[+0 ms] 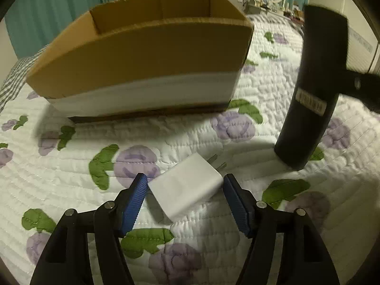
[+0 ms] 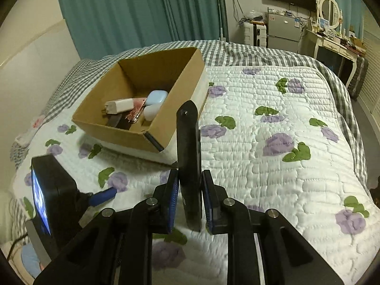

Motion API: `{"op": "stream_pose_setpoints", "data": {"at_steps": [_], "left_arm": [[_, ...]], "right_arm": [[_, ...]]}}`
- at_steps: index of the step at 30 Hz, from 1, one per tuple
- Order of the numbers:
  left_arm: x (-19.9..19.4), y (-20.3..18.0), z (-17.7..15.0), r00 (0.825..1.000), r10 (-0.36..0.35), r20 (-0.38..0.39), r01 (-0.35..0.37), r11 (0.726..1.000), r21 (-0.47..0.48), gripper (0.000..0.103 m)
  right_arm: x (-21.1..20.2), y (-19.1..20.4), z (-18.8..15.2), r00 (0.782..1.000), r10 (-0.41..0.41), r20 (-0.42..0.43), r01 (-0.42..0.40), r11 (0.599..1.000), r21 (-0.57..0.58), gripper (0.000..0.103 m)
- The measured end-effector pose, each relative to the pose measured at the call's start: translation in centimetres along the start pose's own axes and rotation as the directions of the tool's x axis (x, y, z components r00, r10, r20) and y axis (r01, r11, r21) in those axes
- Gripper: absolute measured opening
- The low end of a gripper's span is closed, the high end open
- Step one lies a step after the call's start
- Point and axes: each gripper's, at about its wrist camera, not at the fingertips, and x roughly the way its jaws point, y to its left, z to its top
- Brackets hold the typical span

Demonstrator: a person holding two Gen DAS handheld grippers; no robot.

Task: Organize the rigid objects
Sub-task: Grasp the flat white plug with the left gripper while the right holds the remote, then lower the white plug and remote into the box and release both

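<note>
Box contents hidden in left view; box blurred.

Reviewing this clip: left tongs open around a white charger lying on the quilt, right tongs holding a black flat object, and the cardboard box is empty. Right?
Not quite: the cardboard box is not empty. The right wrist view shows a white charger, two pale blue cases and other items inside. The rest holds: left tongs open around the white charger, right tongs holding the black flat object.

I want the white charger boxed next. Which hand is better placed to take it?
Left. The left gripper has its jaws open on either side of the white charger on the quilt. The right gripper is shut on a black flat object.
</note>
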Motion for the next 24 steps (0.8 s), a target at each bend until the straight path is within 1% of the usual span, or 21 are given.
{"op": "stream_pose_setpoints", "data": {"at_steps": [1, 3, 6, 8, 12, 16, 19, 20, 24], "left_arm": [[0.4, -0.1, 0.0, 1.000, -0.003, -0.012, 0.003, 1.000, 0.003, 0.069], [0.7, 0.1, 0.0, 1.000, -0.019, 0.004, 0.019, 1.000, -0.015, 0.069], [0.2, 0.3, -0.2, 0.999, -0.037, 0.024, 0.037, 0.999, -0.014, 0.066], [-0.7, 0.4, -0.4, 0.998, -0.036, 0.046, 0.037, 0.999, -0.014, 0.066], [-4.1, 1.4, -1.0, 0.992, -0.018, 0.122, 0.021, 1.000, -0.022, 0.066], [-7.9, 3.1, -1.2, 0.980, 0.005, 0.197, 0.010, 0.997, -0.074, 0.066], [-10.6, 4.6, -0.9, 0.966, 0.054, 0.253, -0.022, 0.992, -0.125, 0.066], [-10.7, 5.3, 0.2, 0.964, 0.059, 0.259, -0.024, 0.990, -0.138, 0.066], [-12.5, 7.2, 0.8, 0.950, 0.093, 0.299, -0.039, 0.983, -0.182, 0.066]], "right_arm": [[0.2, -0.1, 0.1, 1.000, -0.001, -0.004, 0.001, 1.000, 0.006, 0.019], [0.4, 0.0, 0.0, 1.000, -0.002, -0.004, 0.002, 1.000, 0.005, 0.019], [0.1, 0.3, 0.0, 1.000, -0.011, 0.005, 0.011, 1.000, -0.007, 0.019], [-0.5, 0.5, -0.1, 1.000, -0.016, 0.019, 0.016, 1.000, -0.011, 0.019], [-1.8, 1.2, -0.2, 0.999, -0.025, 0.044, 0.025, 1.000, -0.007, 0.019], [-3.0, 2.6, -0.1, 0.997, -0.034, 0.067, 0.036, 0.999, -0.030, 0.019], [-3.9, 3.8, 0.1, 0.996, -0.032, 0.086, 0.036, 0.998, -0.049, 0.019], [-4.2, 4.2, 0.2, 0.995, -0.032, 0.091, 0.038, 0.998, -0.055, 0.019], [-5.1, 5.5, 0.6, 0.993, -0.029, 0.115, 0.037, 0.997, -0.074, 0.019]]}}
